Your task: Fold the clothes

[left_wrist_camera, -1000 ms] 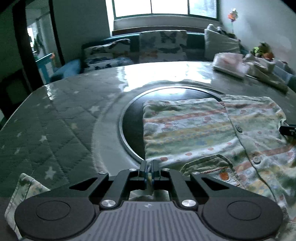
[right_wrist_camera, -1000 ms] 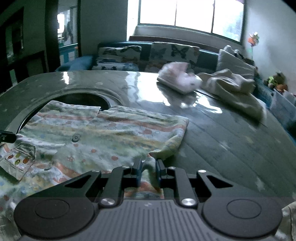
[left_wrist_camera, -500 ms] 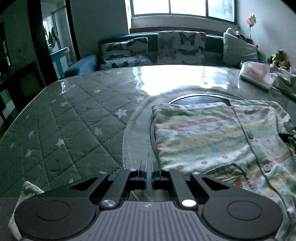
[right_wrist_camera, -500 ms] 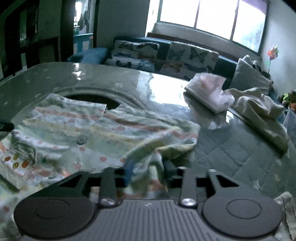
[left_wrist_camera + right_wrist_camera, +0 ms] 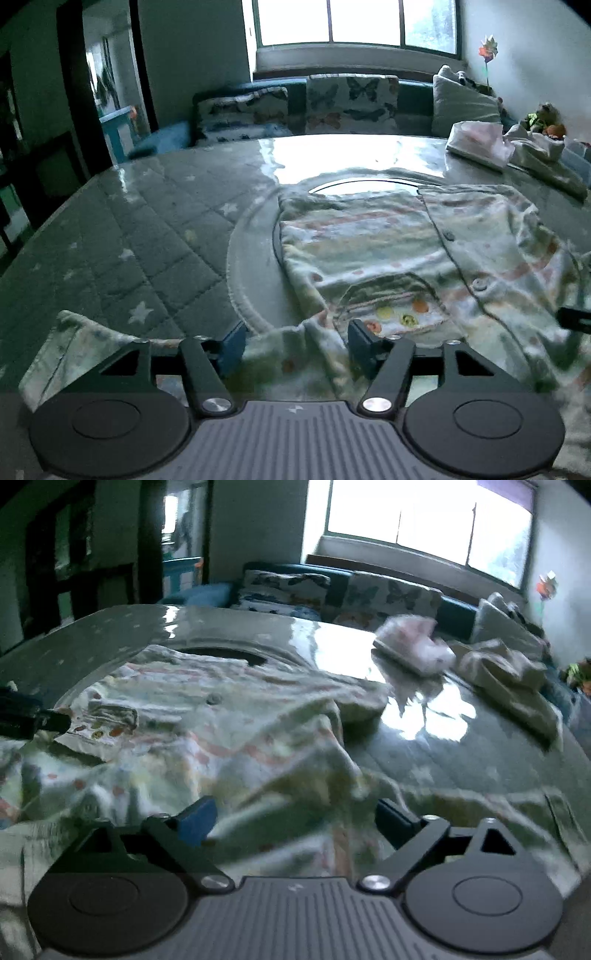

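Both jaws opening, patterned garment [image 5: 369,236] loose between them, hem rumpled, quilted table [image 5: 147,229] bare leftward.

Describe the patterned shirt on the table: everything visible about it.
The shirt is soft, pale cloth with faded stripes and dots, a buttoned front and a chest pocket with small pictures. It lies rumpled on the quilted table, partly over a dark round inset. Its near edge bunches between the opening fingers of both grippers, unpinched.
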`<state>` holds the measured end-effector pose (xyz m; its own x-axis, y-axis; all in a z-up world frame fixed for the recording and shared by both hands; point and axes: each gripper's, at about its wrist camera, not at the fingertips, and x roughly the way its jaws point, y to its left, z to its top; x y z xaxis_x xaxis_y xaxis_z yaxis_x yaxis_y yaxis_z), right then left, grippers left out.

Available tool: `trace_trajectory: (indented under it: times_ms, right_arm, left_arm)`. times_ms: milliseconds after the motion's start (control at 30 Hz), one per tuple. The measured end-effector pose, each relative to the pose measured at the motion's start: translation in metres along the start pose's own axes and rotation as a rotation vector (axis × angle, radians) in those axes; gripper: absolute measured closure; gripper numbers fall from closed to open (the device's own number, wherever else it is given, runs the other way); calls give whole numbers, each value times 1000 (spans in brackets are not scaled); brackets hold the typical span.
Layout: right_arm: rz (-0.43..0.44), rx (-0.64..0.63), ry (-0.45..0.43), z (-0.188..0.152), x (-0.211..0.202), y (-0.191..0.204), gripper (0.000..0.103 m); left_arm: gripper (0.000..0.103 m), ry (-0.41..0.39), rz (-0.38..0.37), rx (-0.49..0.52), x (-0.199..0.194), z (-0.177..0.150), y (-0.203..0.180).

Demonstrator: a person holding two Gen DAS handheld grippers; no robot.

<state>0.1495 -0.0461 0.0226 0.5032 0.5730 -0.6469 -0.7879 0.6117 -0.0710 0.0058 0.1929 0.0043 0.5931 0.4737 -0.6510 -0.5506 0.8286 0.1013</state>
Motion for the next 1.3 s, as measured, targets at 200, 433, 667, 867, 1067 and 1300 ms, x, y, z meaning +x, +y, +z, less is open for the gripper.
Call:
trace_trajectory:
  times_ms: [200, 433, 667, 867, 1067, 1300]
  right_arm:
    - [3, 106, 15, -25, -22, -22, 0]
    - [4, 103, 35, -50, -54, -22, 0]
    - [-5, 195, 21, -39, -62, -58, 0]
    - [-137, 264, -10, -20, -34, -116, 0]
    - [-208, 262, 36, -16, 4, -155, 0]
    - [-233, 300, 28, -30, -3, -178, 0]
  left_arm:
    - [22, -34, 56, -9, 1, -8, 3]
    - [3, -16, 57, -85, 8, -13, 22]
    - [0, -14, 41, -126, 10, -16, 31]
    - [0, -16, 32, -130, 9, -16, 32]
    - [0, -17, 28, -132, 9, -17, 34]
    - [0, -17, 27, -130, 10, -16, 33]
